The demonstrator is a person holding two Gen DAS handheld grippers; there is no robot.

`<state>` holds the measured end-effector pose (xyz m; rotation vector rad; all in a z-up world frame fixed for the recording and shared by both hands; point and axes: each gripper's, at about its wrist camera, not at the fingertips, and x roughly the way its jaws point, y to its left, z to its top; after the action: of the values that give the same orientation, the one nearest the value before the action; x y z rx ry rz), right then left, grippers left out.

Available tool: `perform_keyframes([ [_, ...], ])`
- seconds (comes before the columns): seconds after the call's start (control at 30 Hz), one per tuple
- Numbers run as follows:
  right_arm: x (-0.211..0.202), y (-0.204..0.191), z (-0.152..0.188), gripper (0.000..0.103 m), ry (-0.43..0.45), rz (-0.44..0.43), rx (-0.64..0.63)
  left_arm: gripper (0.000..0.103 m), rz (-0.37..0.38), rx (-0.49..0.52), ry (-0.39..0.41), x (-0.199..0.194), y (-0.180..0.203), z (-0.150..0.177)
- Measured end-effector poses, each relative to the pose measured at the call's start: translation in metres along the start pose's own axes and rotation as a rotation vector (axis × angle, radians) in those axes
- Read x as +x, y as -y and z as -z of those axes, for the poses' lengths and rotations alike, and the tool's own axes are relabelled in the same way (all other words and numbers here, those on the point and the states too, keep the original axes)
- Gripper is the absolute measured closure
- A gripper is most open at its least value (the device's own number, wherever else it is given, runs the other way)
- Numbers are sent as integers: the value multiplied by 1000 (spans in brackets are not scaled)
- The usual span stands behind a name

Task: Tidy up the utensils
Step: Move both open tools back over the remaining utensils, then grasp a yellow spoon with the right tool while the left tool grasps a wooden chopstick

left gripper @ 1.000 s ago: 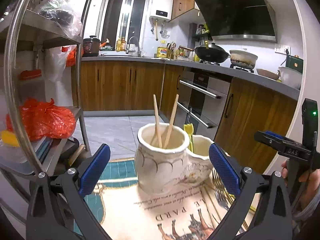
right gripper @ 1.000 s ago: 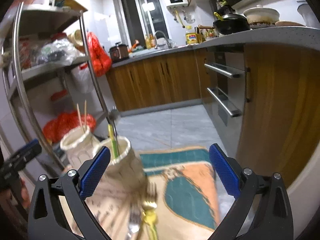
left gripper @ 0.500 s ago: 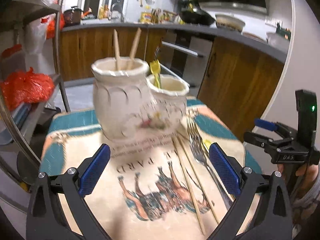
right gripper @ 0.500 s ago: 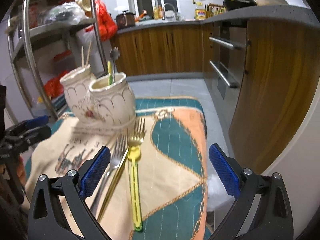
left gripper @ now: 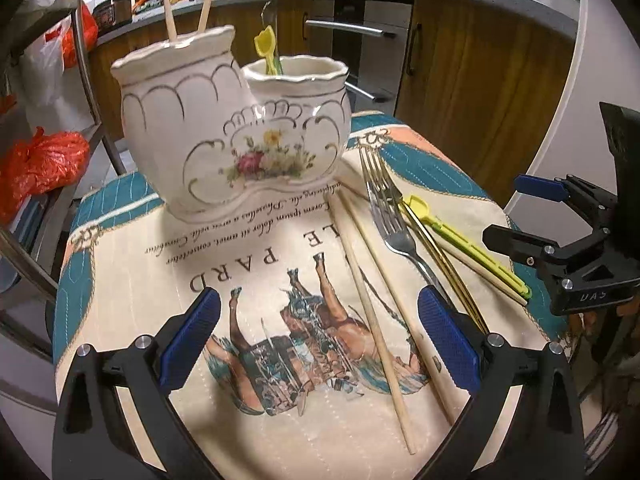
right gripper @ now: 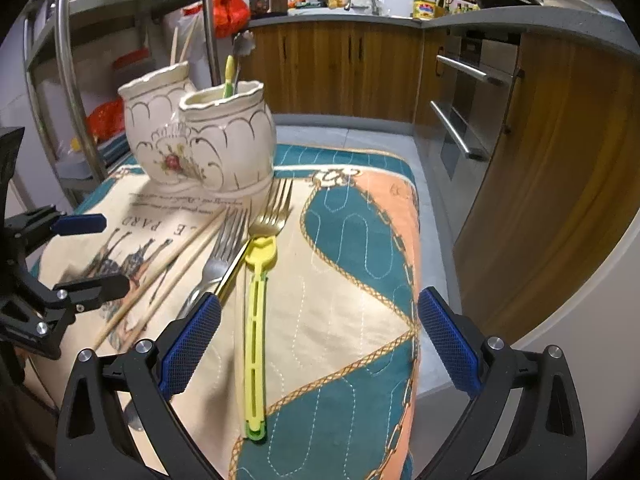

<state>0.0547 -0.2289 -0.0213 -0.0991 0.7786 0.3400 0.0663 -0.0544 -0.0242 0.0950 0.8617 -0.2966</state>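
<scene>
- The left gripper (left gripper: 318,340) and the right gripper (right gripper: 318,340) both hover wide apart and empty above the printed cloth (left gripper: 172,292).
- The loose utensils lie beside the holder: a pair of pale wooden chopsticks (left gripper: 370,300), a silver steel fork (left gripper: 390,220), a gold-coloured fork (right gripper: 272,210) and a yellow plastic slotted spoon (right gripper: 256,320).
- To pick cleanly, I would lower onto one handle only, near its free end, since the pieces overlap.
- The cream ceramic twin-pot holder with a painted flower (left gripper: 236,136) stands upright; its taller pot holds two wooden sticks (left gripper: 188,12), its lower pot a yellow utensil (left gripper: 268,50).
</scene>
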Motion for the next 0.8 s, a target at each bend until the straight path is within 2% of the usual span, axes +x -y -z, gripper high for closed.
perform_keyframes([
  [0.2, -2, -1, 3, 5, -11, 4, -23, 16, 30, 35, -51, -4, 8, 7],
  [0.37, 0, 3, 4, 7, -26, -9, -6, 36, 75, 66, -88, -7, 19, 17],
  [0.43, 0, 5, 3, 9, -30, -36, 14, 47, 89, 72, -98, -6, 21, 19],
  [0.5, 0, 2, 1, 14, -32, -57, 17, 54, 96, 71, -109, -4, 22, 21],
  [0.57, 2, -2, -1, 29, -40, -67, 5, 62, 85, 82, -110, -4, 23, 21],
  [0.67, 8, -10, -2, 39, -66, -87, -12, 75, 79, 100, -112, -4, 26, 22],
  [0.8, 12, -17, 0, 56, -89, -113, -26, 86, 66, 118, -116, -5, 24, 22],
])
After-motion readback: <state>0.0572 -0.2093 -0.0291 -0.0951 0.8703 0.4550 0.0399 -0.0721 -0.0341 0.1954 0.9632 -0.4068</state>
